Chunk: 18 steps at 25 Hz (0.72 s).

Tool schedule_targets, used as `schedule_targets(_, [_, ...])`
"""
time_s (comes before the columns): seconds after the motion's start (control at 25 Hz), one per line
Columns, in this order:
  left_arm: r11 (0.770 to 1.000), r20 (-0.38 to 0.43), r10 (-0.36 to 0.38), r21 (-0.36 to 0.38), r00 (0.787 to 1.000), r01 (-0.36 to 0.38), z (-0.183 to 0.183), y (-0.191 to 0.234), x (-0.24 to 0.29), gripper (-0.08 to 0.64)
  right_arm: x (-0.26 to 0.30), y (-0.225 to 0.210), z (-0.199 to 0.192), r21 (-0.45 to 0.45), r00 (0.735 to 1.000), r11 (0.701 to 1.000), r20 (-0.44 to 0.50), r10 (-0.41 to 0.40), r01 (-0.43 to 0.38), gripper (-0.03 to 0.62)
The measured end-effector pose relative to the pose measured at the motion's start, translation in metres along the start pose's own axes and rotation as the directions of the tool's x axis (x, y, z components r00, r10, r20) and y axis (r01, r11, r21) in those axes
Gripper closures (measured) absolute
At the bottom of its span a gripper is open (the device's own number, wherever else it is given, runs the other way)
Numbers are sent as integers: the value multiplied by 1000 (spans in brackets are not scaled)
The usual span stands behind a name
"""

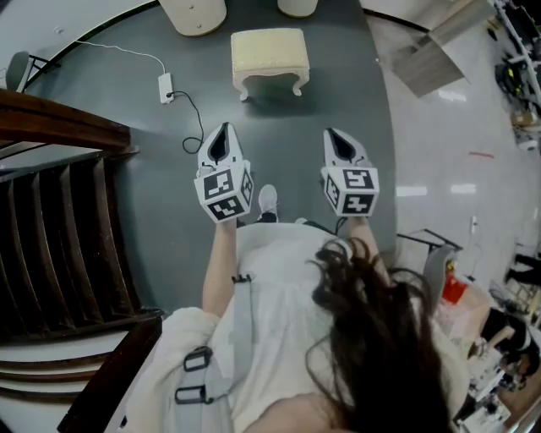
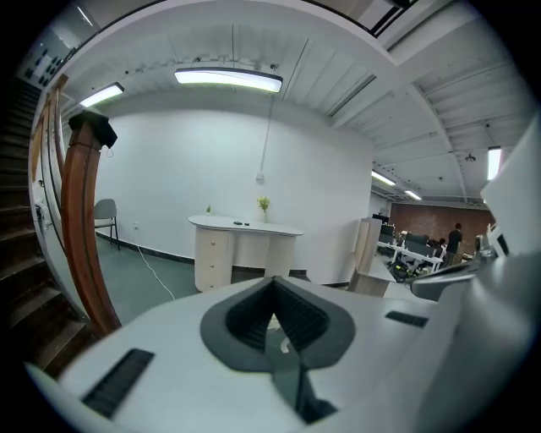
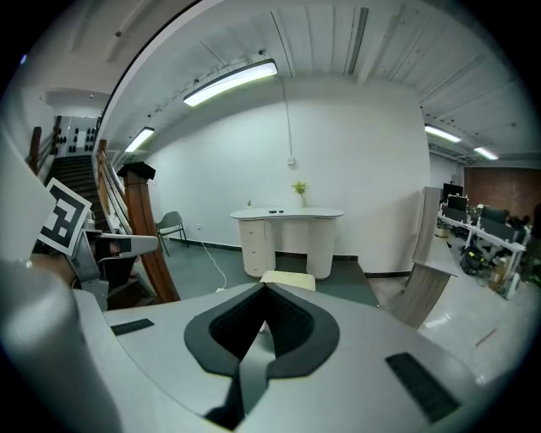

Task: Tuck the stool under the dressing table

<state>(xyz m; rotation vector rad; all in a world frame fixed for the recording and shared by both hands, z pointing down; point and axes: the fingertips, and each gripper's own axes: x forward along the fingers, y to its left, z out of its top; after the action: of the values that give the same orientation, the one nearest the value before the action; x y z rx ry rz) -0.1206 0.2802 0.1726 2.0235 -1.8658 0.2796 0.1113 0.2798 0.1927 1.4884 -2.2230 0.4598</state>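
A cream stool [image 1: 270, 59] with curved white legs stands on the grey floor, out in front of the white dressing table [image 1: 193, 13]. Only the table's two pedestals show at the top edge of the head view. My left gripper [image 1: 225, 128] and right gripper [image 1: 332, 135] are held side by side, well short of the stool, both shut and empty. In the right gripper view the stool's top [image 3: 288, 279] peeks over my shut right gripper [image 3: 264, 292], with the dressing table [image 3: 287, 216] behind it. The left gripper view shows the dressing table [image 2: 245, 227] beyond my shut left gripper [image 2: 275, 292]; the stool is hidden there.
A dark wooden staircase [image 1: 59, 220] with its banister post [image 2: 80, 228] fills the left side. A power strip with a cable [image 1: 166, 87] lies on the floor left of the stool. A leaning wooden board [image 1: 427, 59] stands at the right, and a chair [image 2: 105, 216] at the far left.
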Motion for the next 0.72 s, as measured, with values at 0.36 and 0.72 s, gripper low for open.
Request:
schedule_targets(0.36, [999,-45,-1,-41,999,-1,-3,49,34,557,31,9,18,11,998,999,-30,-49,49,591])
schedule_targets(0.72, [995,-42,38,-88,998,-42,4,67,53,557,61,12,39,-3,999,1000,-32,-16,16,591])
